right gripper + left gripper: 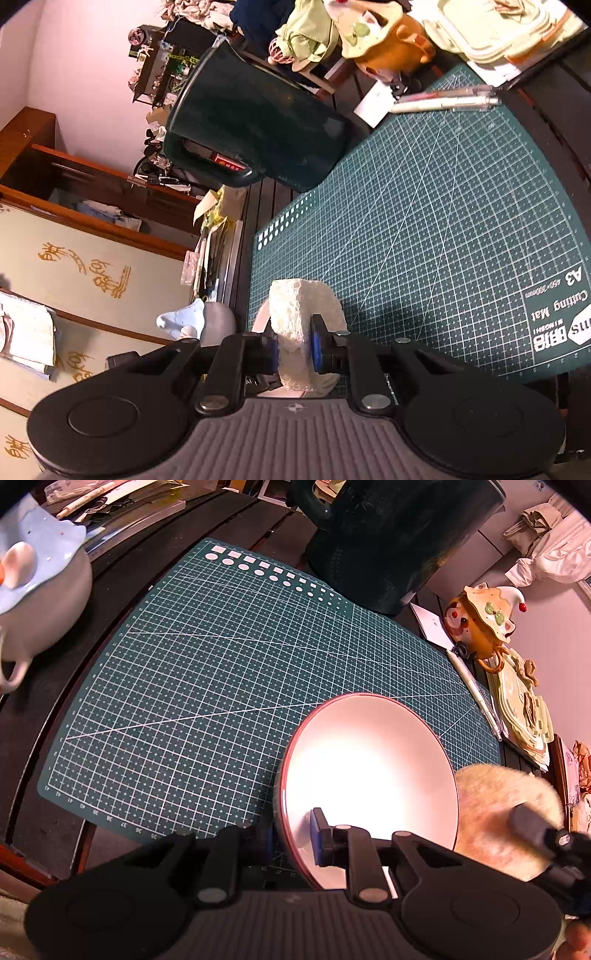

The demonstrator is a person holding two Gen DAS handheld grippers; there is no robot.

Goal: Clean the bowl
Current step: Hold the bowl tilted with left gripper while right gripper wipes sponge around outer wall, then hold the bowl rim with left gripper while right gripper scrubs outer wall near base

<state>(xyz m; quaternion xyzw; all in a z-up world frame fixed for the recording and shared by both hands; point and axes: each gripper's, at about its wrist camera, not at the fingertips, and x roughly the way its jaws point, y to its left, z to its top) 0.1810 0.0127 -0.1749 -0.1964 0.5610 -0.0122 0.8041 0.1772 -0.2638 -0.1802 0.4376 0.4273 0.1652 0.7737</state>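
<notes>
Left gripper (293, 836) pinches the rim of the white bowl (369, 775), tilted over the green cutting mat (207, 686) at its five o'clock corner; right gripper (293, 350) squeezes a pale sponge (303, 325), touching the bowl's three o'clock edge.

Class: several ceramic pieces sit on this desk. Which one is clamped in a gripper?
The white bowl with the red rim, held by the left gripper; the blue-lidded pot stands apart.
</notes>
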